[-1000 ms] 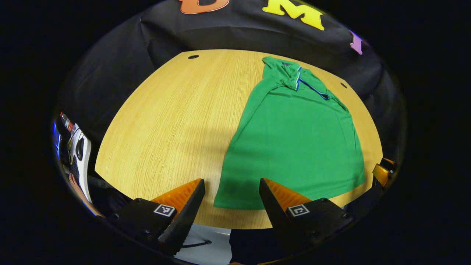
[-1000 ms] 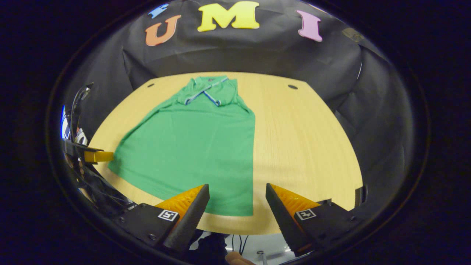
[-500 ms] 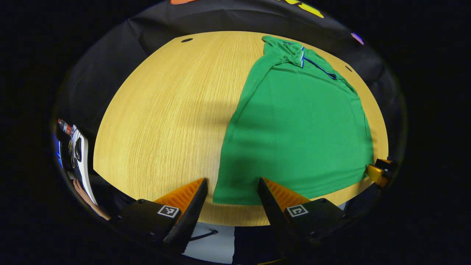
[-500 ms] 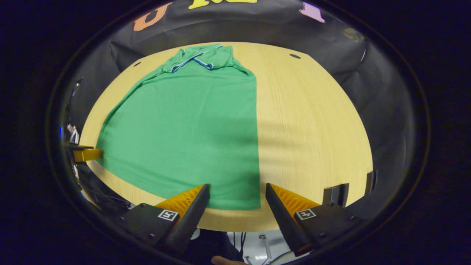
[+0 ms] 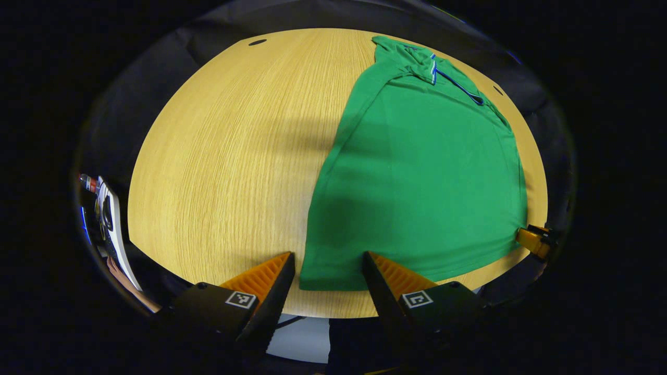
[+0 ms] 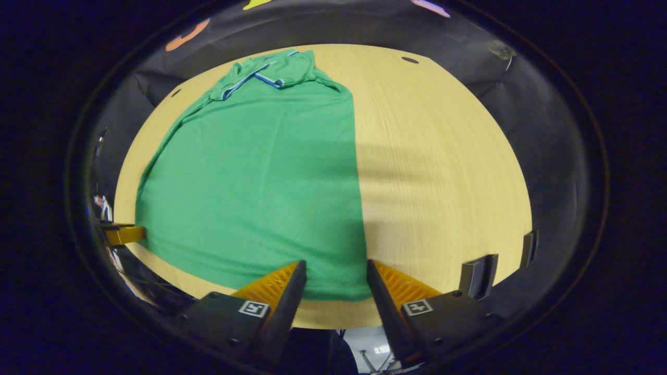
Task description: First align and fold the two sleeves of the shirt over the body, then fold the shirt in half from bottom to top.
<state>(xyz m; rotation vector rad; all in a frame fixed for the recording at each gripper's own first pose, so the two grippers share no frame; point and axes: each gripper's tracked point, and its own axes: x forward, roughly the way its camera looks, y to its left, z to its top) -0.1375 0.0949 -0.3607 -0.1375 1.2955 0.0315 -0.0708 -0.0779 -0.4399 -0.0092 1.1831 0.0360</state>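
Left gripper view: the green shirt [image 5: 422, 172] lies flat on the wooden table [image 5: 224, 156], collar at the far edge, sleeves already folded over the body. The left gripper [image 5: 328, 260] has its fingers spread apart, framing the shirt's near left hem corner without pinching it. The other gripper sits at the opposite hem corner.

Right gripper view: the right gripper [image 6: 336, 271] also has its fingers parted, straddling the near right hem corner of the shirt [image 6: 260, 166]; contact cannot be confirmed.
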